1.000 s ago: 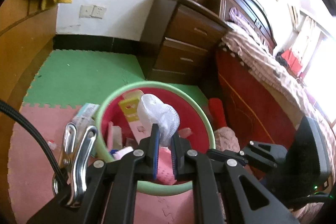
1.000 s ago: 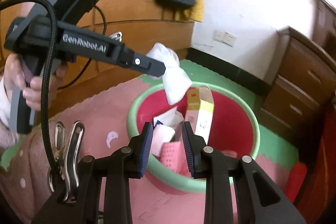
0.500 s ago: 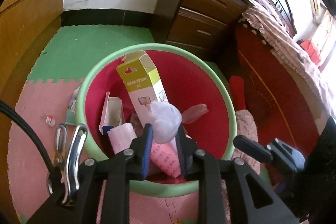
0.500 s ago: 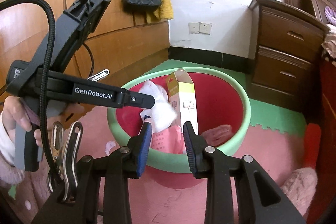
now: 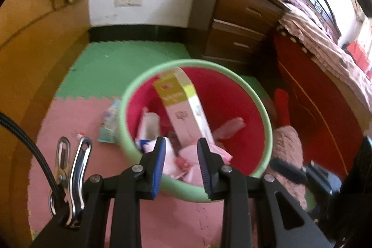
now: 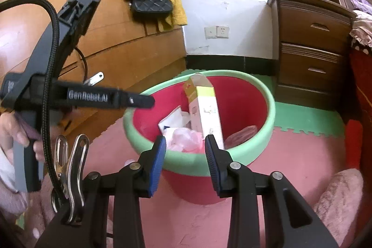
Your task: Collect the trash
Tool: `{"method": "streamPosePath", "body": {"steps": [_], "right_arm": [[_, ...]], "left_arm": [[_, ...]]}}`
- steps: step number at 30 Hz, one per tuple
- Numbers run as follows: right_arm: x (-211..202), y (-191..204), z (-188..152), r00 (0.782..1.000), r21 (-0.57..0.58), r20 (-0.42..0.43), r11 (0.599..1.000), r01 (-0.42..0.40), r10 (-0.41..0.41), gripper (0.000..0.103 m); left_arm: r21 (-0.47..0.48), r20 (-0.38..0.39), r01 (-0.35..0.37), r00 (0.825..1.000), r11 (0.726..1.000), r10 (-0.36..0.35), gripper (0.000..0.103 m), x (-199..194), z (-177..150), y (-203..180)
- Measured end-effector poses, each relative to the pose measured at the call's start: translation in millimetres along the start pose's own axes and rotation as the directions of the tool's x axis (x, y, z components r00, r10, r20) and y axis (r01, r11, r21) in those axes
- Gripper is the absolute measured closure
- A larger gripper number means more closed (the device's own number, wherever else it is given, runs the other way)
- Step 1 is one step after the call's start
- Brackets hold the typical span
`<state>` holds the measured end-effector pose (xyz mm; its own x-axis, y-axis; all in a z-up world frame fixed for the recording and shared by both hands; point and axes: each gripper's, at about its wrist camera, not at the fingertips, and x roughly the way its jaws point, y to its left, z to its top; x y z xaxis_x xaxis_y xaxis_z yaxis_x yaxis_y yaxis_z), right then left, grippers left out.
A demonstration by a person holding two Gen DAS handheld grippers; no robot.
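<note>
A red bin with a green rim (image 5: 265,117) (image 6: 270,117) stands on the foam floor mats. Inside it are a tall yellow-and-white box (image 5: 183,108) (image 6: 207,106), cartons, pink wrappers and a crumpled whitish tissue wad (image 6: 186,140). My left gripper (image 5: 181,143) hangs over the bin's near rim with its jaws opening and nothing between them. Side-on in the right wrist view, the left gripper (image 6: 139,101) reaches over the bin's left rim, held by a person's hand (image 6: 14,131). My right gripper (image 6: 186,143) points at the bin from the near side, open and holding nothing.
A printed wrapper (image 5: 109,122) and a small scrap (image 5: 78,134) lie on the pink mat left of the bin. A dark nightstand (image 6: 311,48) and a bed (image 5: 325,57) stand behind and right. A pink fluffy slipper (image 5: 286,150) lies right of the bin. Wooden panelling runs along the left.
The left gripper let go of the white tissue wad, which dropped into the bin, and its jaws spread. It sank and tipped towards the bin. The right gripper rolled level and shifted sideways.
</note>
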<state>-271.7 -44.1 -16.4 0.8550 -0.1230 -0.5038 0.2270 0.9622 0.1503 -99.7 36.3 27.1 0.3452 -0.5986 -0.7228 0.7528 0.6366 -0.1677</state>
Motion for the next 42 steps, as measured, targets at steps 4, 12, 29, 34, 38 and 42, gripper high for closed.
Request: {"method": "streamPosePath", "body": {"steps": [4, 12, 29, 34, 38, 42], "right_arm": [[-1, 13, -10, 0.999, -0.005, -0.004, 0.998, -0.055, 0.055, 0.067], [18, 45, -31, 0.988, -0.041, -0.061, 0.988, -0.147, 0.144, 0.067], [92, 44, -58, 0.988, 0.004, -0.104, 0.993, -0.114, 0.114, 0.069], [103, 33, -68, 0.988, 0.024, -0.144, 0.998, -0.056, 0.059, 0.069], [107, 22, -75, 0.985, 0.043, -0.170, 0.999, -0.017, 0.024, 0.069], [106, 22, -75, 0.983, 0.044, -0.183, 0.999, -0.024, 0.031, 0.069]], "left_arm": [[-0.033, 0.050, -0.067, 0.996, 0.997, 0.069, 0.074, -19, 0, 16], [-0.102, 0.054, -0.159, 0.985, 0.982, 0.165, 0.074, -16, -11, 51], [-0.190, -0.103, -0.099, 0.991, 0.977, 0.081, 0.077, 76, -41, 79], [-0.119, -0.135, -0.105, 0.987, 0.987, 0.089, 0.078, 95, -47, 59], [-0.103, -0.155, -0.092, 0.985, 0.990, 0.076, 0.078, 100, -54, 56], [-0.124, -0.166, -0.074, 0.985, 0.990, 0.052, 0.078, 96, -55, 63]]}}
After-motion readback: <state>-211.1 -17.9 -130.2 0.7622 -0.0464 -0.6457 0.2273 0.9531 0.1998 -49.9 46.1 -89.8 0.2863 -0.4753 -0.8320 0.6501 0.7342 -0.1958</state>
